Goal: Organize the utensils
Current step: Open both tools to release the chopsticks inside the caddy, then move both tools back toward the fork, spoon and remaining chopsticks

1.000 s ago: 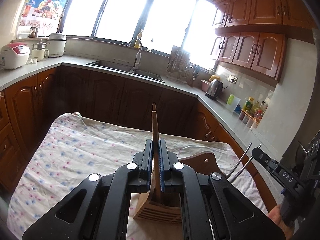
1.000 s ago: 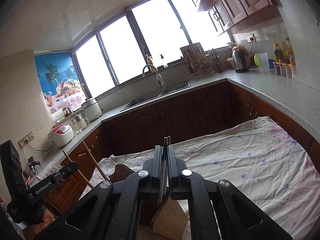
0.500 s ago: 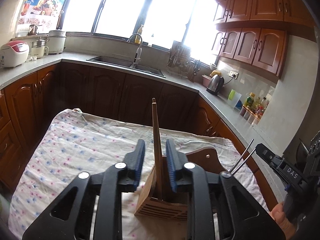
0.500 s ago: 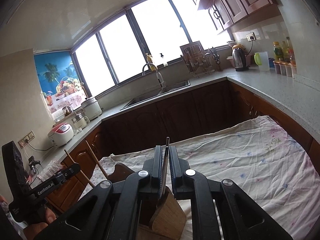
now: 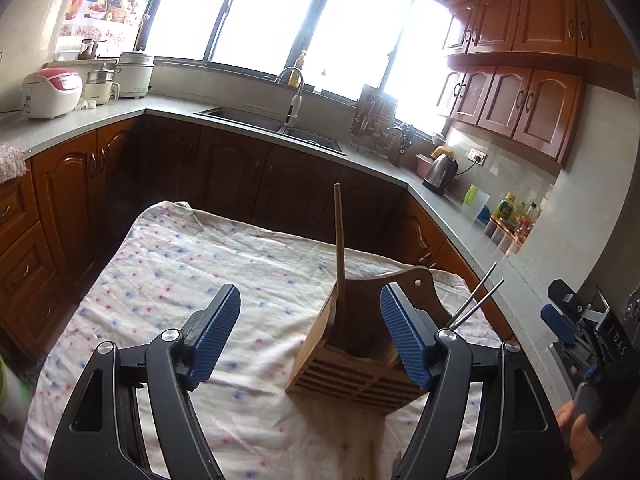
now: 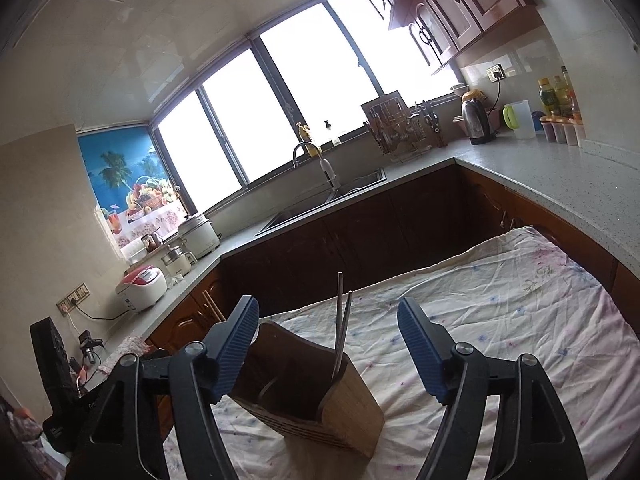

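Both grippers, clamped on their utensils a second ago, now stand with jaws wide apart and hold nothing. Wooden utensil holder (image 5: 362, 354): upright on the floral tablecloth (image 5: 172, 272), at 12 o'clock from the left gripper (image 5: 310, 332), between its blue pads. Wooden chopsticks (image 5: 340, 256): standing near upright in the holder's left compartment, released. Metal chopsticks (image 6: 341, 334): a pair, leaning in the holder's right compartment, at 11 o'clock from the right gripper (image 6: 330, 346). Beyond the table, at 12 o'clock: sink (image 5: 276, 128) with faucet (image 5: 294, 96) below the window. At 10 o'clock: rice cooker (image 5: 52, 94). At 2 o'clock: kettle (image 5: 440, 174) on the grey counter.
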### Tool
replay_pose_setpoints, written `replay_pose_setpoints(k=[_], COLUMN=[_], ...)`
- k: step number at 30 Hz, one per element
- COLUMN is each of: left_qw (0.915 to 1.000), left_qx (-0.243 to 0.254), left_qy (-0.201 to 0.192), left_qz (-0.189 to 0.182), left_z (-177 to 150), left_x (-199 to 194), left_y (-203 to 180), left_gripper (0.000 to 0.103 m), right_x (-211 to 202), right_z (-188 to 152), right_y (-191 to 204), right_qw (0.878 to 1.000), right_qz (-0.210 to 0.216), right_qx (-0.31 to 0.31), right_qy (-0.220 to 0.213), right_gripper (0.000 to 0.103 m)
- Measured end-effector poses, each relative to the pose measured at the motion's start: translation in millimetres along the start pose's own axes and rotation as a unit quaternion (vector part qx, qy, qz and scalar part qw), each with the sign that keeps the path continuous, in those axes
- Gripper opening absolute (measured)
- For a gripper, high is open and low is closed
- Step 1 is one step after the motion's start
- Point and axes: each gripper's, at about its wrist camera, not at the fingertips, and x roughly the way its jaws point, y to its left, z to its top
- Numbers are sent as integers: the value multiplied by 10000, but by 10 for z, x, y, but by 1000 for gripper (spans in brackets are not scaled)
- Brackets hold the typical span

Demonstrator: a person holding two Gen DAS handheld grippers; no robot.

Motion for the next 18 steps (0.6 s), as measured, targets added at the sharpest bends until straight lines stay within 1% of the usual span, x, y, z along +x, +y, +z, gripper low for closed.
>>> replay_pose_setpoints(k=[5,18], left_qw=[9999,9971], left_qx=[-1,-44], left_qy=[149,754], left_qz=[35,75], left_z=[-164,-837], left_x=[-208,-637], left_y=[50,176], left_gripper=[75,77], right_x=[-218,-864], right_z=[-139,-684], right_y=[-12,-198], right_qw=[9999,9978], right_qz=[9,-242], right_qx=[16,226], right_qy=[103,581], right_gripper=[83,83])
